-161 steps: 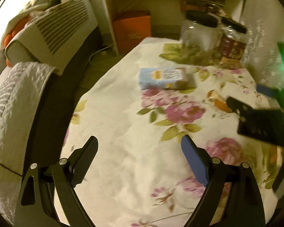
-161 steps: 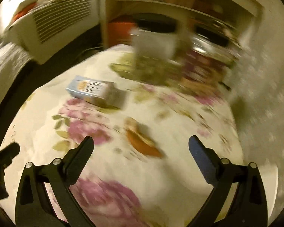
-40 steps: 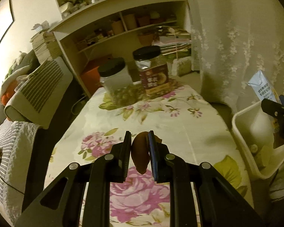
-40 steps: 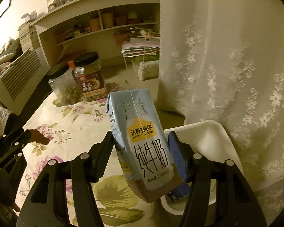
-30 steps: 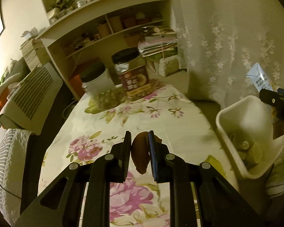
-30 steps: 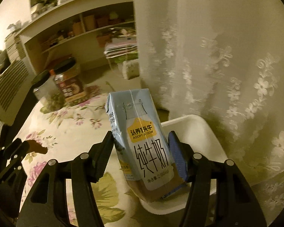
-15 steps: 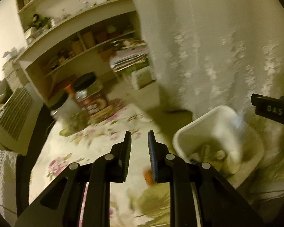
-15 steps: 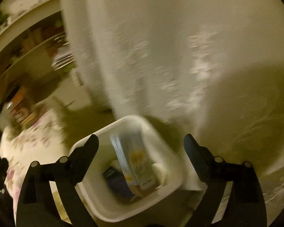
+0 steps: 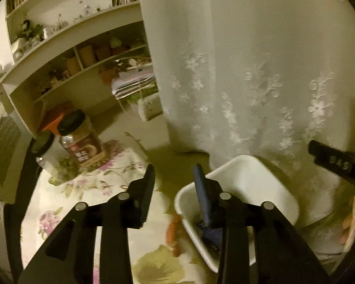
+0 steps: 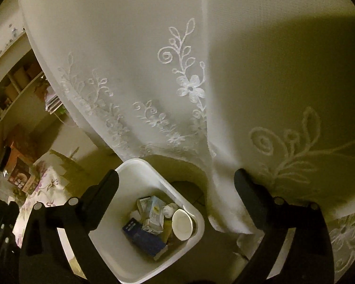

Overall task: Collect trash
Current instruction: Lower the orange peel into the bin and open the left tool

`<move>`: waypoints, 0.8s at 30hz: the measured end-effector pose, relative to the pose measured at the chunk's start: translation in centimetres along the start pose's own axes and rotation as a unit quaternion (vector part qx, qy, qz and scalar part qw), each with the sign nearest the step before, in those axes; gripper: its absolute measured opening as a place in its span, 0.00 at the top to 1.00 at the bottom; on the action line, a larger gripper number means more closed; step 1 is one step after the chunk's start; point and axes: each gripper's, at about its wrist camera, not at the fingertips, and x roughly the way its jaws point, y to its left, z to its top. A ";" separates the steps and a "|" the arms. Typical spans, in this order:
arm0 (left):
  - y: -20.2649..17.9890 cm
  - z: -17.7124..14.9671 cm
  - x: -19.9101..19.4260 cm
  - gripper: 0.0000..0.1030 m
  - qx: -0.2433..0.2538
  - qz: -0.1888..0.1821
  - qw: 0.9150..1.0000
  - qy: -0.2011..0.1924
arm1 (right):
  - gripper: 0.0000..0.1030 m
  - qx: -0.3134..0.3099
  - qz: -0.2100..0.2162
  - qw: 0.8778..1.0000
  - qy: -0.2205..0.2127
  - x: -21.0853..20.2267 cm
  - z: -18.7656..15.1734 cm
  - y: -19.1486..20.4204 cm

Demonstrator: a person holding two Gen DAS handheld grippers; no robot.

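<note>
A white trash bin (image 10: 139, 170) stands on the floor beside the table, below my right gripper (image 10: 176, 179), which is open and empty above it. Inside lie the blue milk carton (image 10: 155, 214), a dark blue box (image 10: 142, 236) and a paper cup (image 10: 182, 223). In the left wrist view my left gripper (image 9: 175, 177) is open and empty above the bin's near rim (image 9: 184, 210). A blurred orange peel (image 9: 174, 232) shows below it, by the bin's edge over the floral tablecloth (image 9: 82, 196).
Two black-lidded jars (image 9: 79, 137) stand at the table's far end. A white embroidered curtain (image 10: 189, 82) hangs just behind the bin. Shelves (image 9: 78, 54) with clutter line the back wall. A sofa edge (image 9: 2, 146) lies left.
The right gripper opened and the milk carton fell into the bin. The left gripper opened and let go of the orange peel, which now shows blurred beside the bin's edge.
</note>
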 end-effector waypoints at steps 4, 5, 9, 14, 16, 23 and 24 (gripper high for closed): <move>2.0 -1.4 1.8 0.42 -0.005 0.020 0.999 0.048 | 0.07 -0.001 0.011 1.000 0.004 0.1 -0.2 0.7; 2.3 -2.2 2.8 0.41 -0.006 0.023 0.997 0.072 | 0.07 -0.002 0.013 1.000 0.005 0.1 -0.2 1.1; 3.8 -6.3 8.0 0.41 -0.051 -0.017 0.983 0.178 | 0.07 -0.025 0.028 0.999 0.011 0.1 -0.5 2.6; 3.6 -9.0 11.1 0.43 -0.075 -0.066 0.969 0.225 | 0.07 -0.070 0.042 0.996 0.029 0.8 -1.3 4.9; 3.0 -9.4 11.6 0.45 -0.068 -0.065 0.969 0.228 | 0.07 -0.072 0.051 0.995 0.041 1.2 -1.4 5.5; 2.5 -10.6 13.8 0.71 -0.066 -0.073 0.964 0.246 | 0.07 -0.054 0.071 0.994 0.056 1.8 -1.1 5.7; 2.7 -10.7 13.8 0.76 -0.069 -0.074 0.964 0.246 | 0.07 -0.054 0.072 0.994 0.056 1.9 -1.1 5.8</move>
